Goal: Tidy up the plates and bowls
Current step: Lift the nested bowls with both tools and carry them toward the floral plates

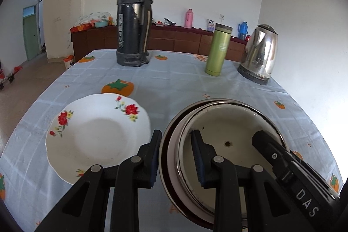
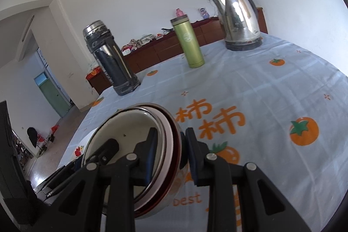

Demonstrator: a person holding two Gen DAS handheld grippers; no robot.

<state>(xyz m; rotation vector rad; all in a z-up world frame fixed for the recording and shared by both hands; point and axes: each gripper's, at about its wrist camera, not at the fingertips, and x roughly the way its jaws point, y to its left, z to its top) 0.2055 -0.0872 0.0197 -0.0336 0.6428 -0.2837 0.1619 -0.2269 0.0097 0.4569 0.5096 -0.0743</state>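
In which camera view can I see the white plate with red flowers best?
The left wrist view. There the plate lies almost whole on the tablecloth, left of the stacked bowls. In the right wrist view only a small part with one red flower shows behind the bowls.

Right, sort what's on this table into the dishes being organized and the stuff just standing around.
Part of the job:
- stack of nested bowls, its rim gripped on opposite sides by the left gripper and the right gripper
- flowered white plate

Just standing about:
- black thermos
- green flask
- steel kettle
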